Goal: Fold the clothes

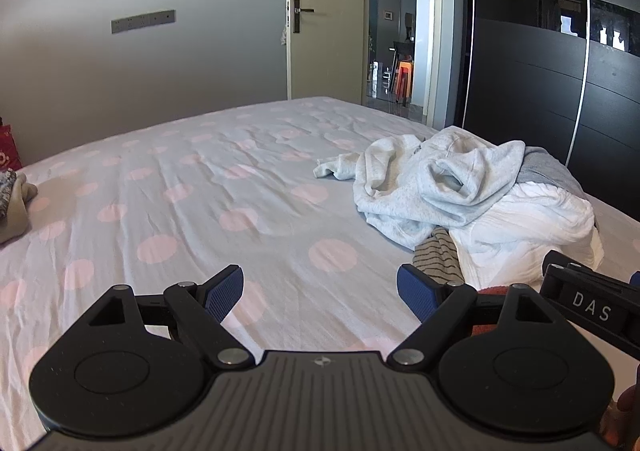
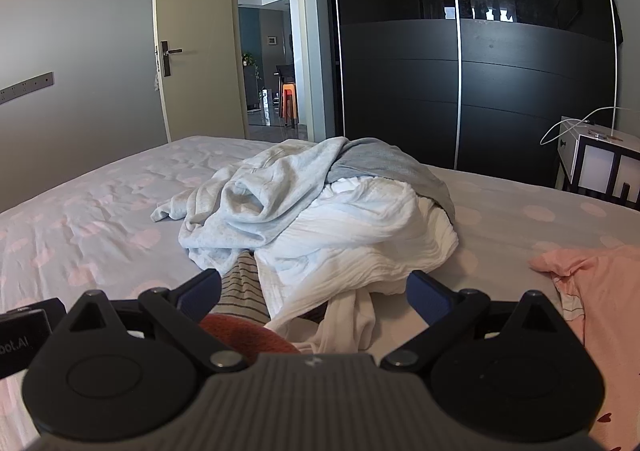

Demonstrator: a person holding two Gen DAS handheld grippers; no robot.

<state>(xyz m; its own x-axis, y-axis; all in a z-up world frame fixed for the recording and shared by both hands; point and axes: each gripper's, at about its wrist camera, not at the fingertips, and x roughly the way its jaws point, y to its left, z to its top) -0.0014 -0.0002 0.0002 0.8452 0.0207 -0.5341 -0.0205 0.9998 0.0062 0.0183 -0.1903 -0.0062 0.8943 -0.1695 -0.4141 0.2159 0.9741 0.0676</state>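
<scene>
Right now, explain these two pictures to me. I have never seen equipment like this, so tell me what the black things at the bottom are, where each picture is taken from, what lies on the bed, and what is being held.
No robot here: a person holds a two-finger gripper in each hand, and each gripper carries a wide-angle camera looking forward along its fingers. The black shapes with blue pads are those fingers.

One picture comes from the left gripper, the other from the right gripper. Both are open and hold nothing.

They hover over a bed with a pink-dotted sheet. On it is an unfolded pile: a light grey hoodie on top, a white garment, a grey-blue piece behind, a striped item poking out below, and something rust-red nearest the camera. A pink garment lies apart on the right. At the left view's edge is what may be more clothes.
</scene>
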